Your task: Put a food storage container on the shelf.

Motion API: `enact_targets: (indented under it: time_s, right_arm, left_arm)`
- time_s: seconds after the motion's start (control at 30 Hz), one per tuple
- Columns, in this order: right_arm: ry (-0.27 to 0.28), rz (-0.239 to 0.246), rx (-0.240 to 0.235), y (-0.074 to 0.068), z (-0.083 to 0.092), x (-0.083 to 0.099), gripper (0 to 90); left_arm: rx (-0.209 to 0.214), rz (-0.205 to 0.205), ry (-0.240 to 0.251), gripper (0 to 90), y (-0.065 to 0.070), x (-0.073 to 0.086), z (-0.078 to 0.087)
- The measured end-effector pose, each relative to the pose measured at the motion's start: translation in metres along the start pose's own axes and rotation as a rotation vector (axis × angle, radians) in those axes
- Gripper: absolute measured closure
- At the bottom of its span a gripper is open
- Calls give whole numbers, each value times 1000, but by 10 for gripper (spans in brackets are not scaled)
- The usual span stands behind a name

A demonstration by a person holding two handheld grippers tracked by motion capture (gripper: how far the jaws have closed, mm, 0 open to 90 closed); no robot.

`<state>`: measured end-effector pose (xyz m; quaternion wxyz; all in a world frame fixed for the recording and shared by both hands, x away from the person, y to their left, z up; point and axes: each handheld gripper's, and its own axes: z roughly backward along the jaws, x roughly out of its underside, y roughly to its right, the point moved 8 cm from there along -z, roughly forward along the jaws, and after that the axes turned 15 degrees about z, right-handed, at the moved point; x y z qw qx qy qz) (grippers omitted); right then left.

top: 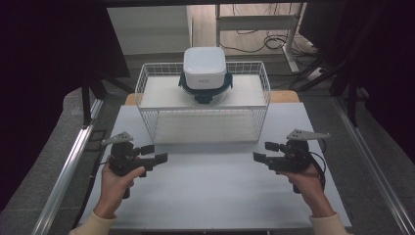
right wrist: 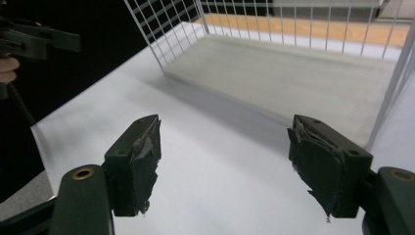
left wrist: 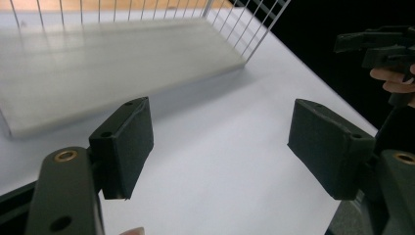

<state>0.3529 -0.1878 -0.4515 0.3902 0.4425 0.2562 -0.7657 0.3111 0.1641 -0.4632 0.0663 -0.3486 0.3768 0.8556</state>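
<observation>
Both tools low over the counter, nothing in hand yet.

I see the white counter point(top: 210, 196) carrying a white wire basket point(top: 147, 90) at its far side; in it sits a white square lidded container with dark blue clip latches point(top: 204, 73), well apart from my tools. My left tool point(top: 155, 153) and right tool point(top: 266, 151) both stand with jaws apart, empty. I judge the container rigid, light and smooth-sided, so I'd take hold across its body below the clips.
</observation>
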Motion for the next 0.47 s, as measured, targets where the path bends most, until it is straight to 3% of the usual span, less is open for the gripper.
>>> enact_targets:
  time_s: [0.13, 0.23, 0.47]
  right_arm:
    - [-33, -8, 6, 0, -6, 14, 276]
    - [-33, 5, 25, -1, -7, 14, 276]
    - [-28, 33, 47, -2, -4, 13, 259]
  left_arm:
    - [-30, -15, -17, 245, -5, 8, -6]
    - [-24, -4, -22, 246, -8, 10, -9]
    - [-66, -18, -24, 237, -14, 13, -10]
